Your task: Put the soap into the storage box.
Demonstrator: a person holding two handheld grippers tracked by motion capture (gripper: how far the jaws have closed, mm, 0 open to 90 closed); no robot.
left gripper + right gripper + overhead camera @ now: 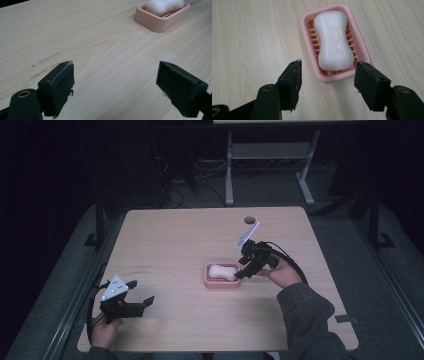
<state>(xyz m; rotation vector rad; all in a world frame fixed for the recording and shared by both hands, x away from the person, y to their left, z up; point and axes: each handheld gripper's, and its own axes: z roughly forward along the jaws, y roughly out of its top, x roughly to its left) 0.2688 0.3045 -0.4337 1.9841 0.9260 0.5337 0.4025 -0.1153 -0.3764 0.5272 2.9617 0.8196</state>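
Two claws are at work here, and only one is near the things that matter. Our right claw [325, 82] hangs just short of the pink soap dish [362, 53], its jaws partly apart with nothing between them; the pads stand either side of the dish's near end without touching it. We read that spacing as chosen to suit the white soap bar [333, 42], which lies lengthwise in the dish on its slatted floor, its lettered face up. The bar's waist is narrower than its ends, so a grip there would sit more surely than on the rounded tips, and the claw is lined up along the bar's long axis, tilted down toward it.

From the high view, the dish [207, 281] sits near the middle of the bench [170, 240], with the right claw [239, 275] at its right edge. Our left claw [141, 292] rests well apart, near the bench's front left corner, jaws wide and empty, pointed toward the dish [150, 21]. We judge it is parked there to keep clear of the working hand, though it could also steady the dish if it slid.
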